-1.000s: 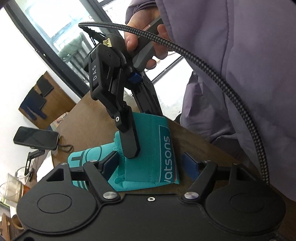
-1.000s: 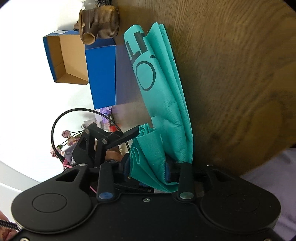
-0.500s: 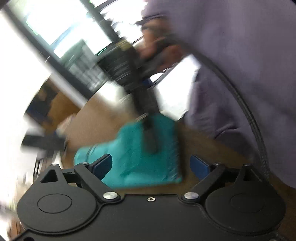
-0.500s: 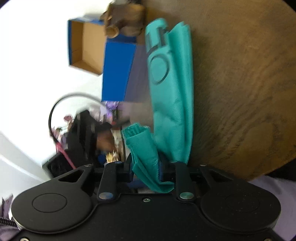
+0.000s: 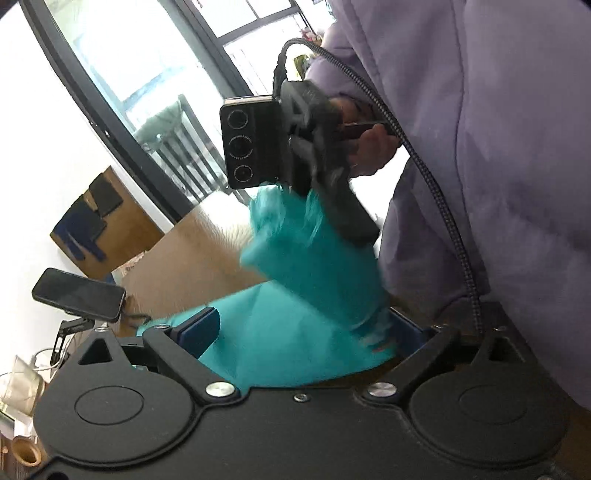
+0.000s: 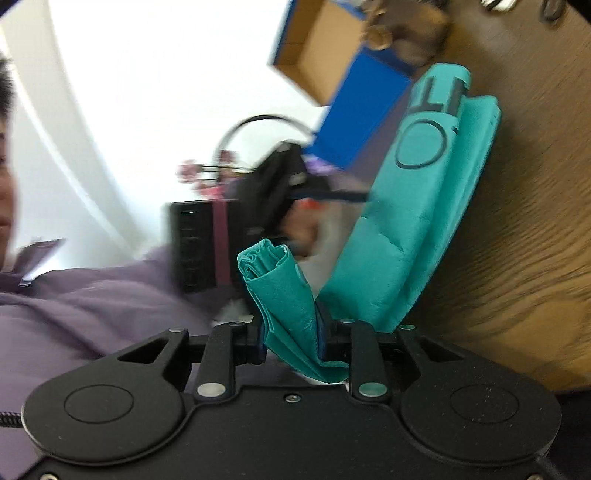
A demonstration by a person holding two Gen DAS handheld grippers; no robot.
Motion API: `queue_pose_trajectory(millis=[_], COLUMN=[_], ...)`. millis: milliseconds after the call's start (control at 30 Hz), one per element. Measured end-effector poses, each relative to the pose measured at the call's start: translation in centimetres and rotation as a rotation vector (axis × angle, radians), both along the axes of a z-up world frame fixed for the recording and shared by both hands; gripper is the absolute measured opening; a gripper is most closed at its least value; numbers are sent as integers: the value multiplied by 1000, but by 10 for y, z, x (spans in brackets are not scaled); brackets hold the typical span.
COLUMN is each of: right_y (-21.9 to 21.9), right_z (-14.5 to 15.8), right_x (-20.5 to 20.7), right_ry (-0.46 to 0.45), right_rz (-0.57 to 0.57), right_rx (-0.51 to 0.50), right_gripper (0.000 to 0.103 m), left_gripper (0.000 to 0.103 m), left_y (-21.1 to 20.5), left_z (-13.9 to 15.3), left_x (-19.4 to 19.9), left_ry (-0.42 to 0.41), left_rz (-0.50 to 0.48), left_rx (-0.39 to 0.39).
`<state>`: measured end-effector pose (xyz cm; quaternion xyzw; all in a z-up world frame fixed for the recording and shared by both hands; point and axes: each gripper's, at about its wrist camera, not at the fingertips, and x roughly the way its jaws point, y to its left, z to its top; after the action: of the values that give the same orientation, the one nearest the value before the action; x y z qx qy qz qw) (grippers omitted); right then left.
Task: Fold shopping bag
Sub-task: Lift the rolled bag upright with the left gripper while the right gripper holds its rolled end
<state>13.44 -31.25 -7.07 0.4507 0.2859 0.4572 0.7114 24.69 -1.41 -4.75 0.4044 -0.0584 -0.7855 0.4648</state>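
A teal shopping bag (image 6: 417, 221) with dark lettering lies folded lengthwise on the brown wooden table (image 6: 517, 240). My right gripper (image 6: 291, 336) is shut on a bunched, rolled end of the bag and holds that end up off the table. In the left wrist view the right gripper (image 5: 343, 218) hangs above the raised end, held by a hand. My left gripper (image 5: 303, 328) straddles the bag (image 5: 280, 343) lower down. Its jaws are closing with the cloth between them, and the pads do not visibly press on it.
A blue box (image 6: 362, 110), an open cardboard box (image 6: 314, 48) and a brown figurine (image 6: 413, 33) stand at the table's far end past the bag. A phone on a stand (image 5: 77, 297) sits to the left. The person's purple sleeve (image 5: 498, 184) is close on the right.
The right gripper has rolled and lifted the bag's end up from the table, tightening on it. The left gripper has come in over the bag, which now fills the space between its fingers.
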Motion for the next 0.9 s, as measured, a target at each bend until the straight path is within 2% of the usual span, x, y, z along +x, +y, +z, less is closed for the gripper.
queue_pose_trajectory(millis=[33, 100, 133, 233, 300, 333, 400, 500, 533, 600, 667, 700, 733, 833, 900], right_y=[0, -1, -2, -6, -12, -16, -17, 8, 19, 40, 53, 57, 58, 60, 59], right_z=[1, 5, 8, 21, 40, 52, 80, 129, 143, 157, 161, 161, 161, 159, 157], right_x=[0, 2, 2, 10, 16, 19, 15, 8, 5, -5, -5, -3, 5, 22, 27], right_ry=[-12, -31, -40, -95, -175, -227, -369, -705, -815, -1023, -1123, -1136, -1123, -1094, -1082], right_rz=[19, 54, 62, 84, 58, 36, -10, -107, -143, -242, -302, -304, -293, -276, -283], right_rx=[45, 140, 153, 139, 65, 9, -143, -467, -567, -725, -828, -843, -816, -752, -722], right_gripper=[25, 25, 25, 25, 26, 28, 31, 32, 31, 29, 29, 29, 29, 28, 28], left_gripper=[81, 47, 35, 31, 30, 29, 28, 26, 25, 23, 23, 23, 23, 24, 25], left_y=[0, 0, -1, -10, -12, -15, -14, -11, -14, -10, -7, -8, -8, -5, 0], left_z=[0, 3, 4, 19, 24, 32, 43, 58, 63, 71, 75, 74, 73, 71, 71], left_x=[-1, -5, -6, -1, 3, 17, 36, 63, 67, 72, 74, 75, 77, 87, 90], left_ry=[2, 3, 5, 89, 130, 204, 302, 463, 507, 541, 596, 604, 612, 685, 730], left_rz=[4, 37, 53, 161, 214, 296, 365, 429, 428, 427, 405, 410, 415, 476, 499], left_rx=[-20, -41, -40, 11, 26, 47, 73, 120, 159, 176, 241, 250, 259, 232, 186])
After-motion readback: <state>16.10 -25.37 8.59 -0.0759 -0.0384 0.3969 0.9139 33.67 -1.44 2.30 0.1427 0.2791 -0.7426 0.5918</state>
